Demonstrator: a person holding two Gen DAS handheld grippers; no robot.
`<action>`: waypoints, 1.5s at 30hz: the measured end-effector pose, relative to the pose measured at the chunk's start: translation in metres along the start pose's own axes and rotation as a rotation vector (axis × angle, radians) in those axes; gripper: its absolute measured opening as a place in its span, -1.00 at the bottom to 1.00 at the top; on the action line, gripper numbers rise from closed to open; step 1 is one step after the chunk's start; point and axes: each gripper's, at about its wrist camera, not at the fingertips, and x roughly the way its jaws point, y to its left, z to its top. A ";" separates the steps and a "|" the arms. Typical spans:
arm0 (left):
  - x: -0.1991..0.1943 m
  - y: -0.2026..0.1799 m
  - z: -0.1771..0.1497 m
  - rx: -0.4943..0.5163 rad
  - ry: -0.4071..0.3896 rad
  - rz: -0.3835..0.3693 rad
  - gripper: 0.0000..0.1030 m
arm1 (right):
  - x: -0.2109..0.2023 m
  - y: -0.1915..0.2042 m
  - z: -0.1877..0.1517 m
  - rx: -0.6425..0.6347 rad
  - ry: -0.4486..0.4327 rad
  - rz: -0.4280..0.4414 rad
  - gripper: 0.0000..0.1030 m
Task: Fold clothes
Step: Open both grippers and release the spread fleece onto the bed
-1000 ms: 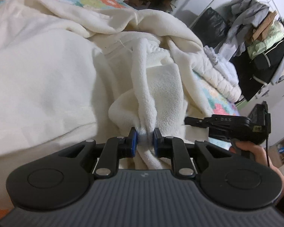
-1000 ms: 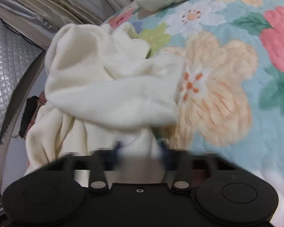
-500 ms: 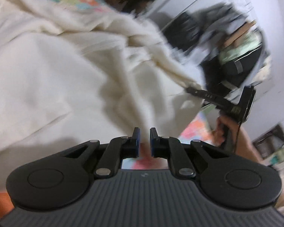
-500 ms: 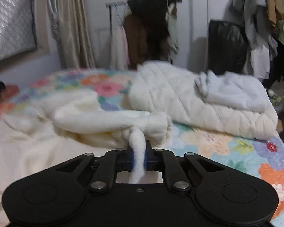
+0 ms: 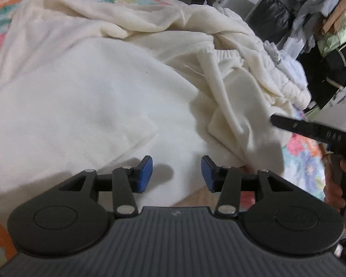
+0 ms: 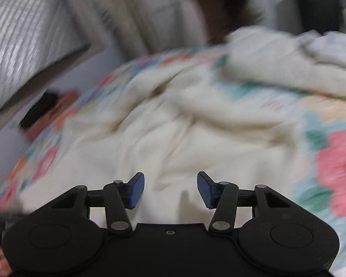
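A cream fleece garment (image 5: 85, 87) lies spread over the bed, with its elastic waistband (image 5: 223, 54) and a drawstring (image 5: 221, 92) toward the far right. My left gripper (image 5: 176, 175) hovers open just above the garment's near edge, nothing between its blue pads. In the left wrist view the right gripper's finger (image 5: 311, 131) reaches in from the right, over the fleece's right side, held by a hand (image 5: 334, 184). The right wrist view is blurred: the same cream garment (image 6: 173, 138) fills the middle, and my right gripper (image 6: 170, 190) is open and empty above it.
A floral bedspread (image 6: 334, 161) lies under everything. A folded cream quilted item (image 6: 276, 69) with pale clothing (image 6: 329, 48) on top sits at the far side. A rack of hanging clothes (image 5: 323, 23) stands beyond the bed on the right. A wall and curtain (image 6: 126, 23) are behind.
Both grippers were shut on bunched fleece a moment ago and have let go; both now stand open. The garment has dropped and lies flatter on the bed.
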 end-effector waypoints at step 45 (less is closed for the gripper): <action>-0.073 0.053 0.005 -0.036 -0.037 0.203 0.14 | -0.109 -0.039 -0.086 -0.202 0.316 -0.778 0.15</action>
